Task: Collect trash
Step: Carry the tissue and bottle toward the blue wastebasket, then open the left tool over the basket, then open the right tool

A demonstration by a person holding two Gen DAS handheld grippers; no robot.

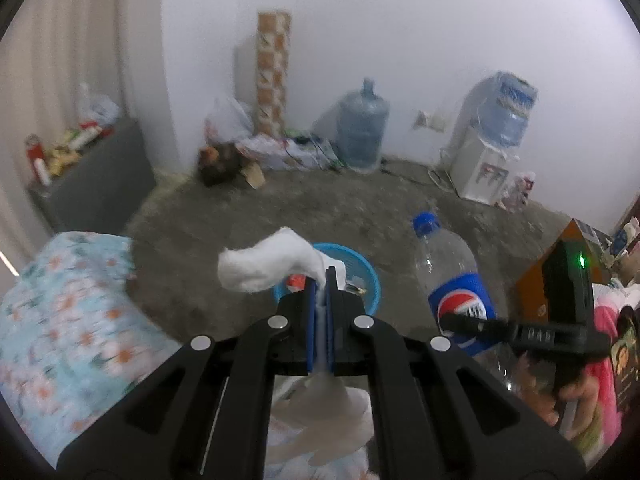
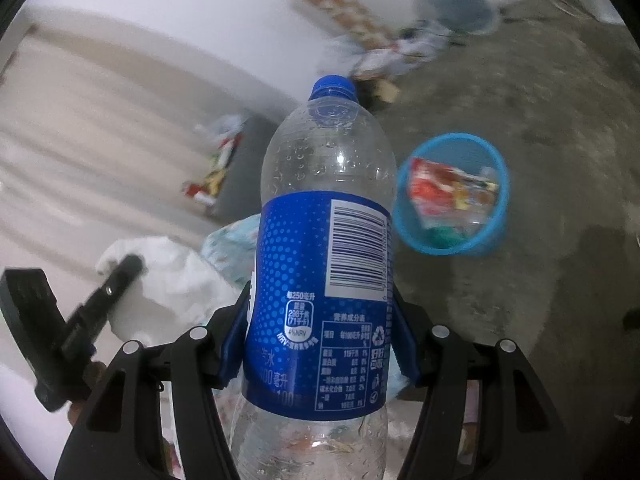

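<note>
Already the round blue plastic basket [image 2: 452,194] on the grey concrete floor [image 2: 540,128] holds some trash: a red and yellow crinkled wrapper [image 2: 448,188] and something green beneath it. By my reading the job is midway, with two more pieces lifted but neither dropped in.

Clamped between the blue pads of the left gripper [image 1: 320,280] is a crumpled white tissue [image 1: 268,264], one end puffing out above the basket's near rim, the other trailing below the jaws. The right gripper [image 2: 320,344] is closed on the blue label of a clear empty plastic bottle with a blue cap [image 2: 324,208], held up beside the basket and not over it. What remains is carrying both over the basket and letting go.

Only the right wrist view looks down into the basket and shows its contents clearly. Only the left wrist view shows the far wall beyond the basket, with a large blue water jug [image 1: 362,124], a white water dispenser [image 1: 486,152] and a heap of bags, which may or may not count as trash.
</note>
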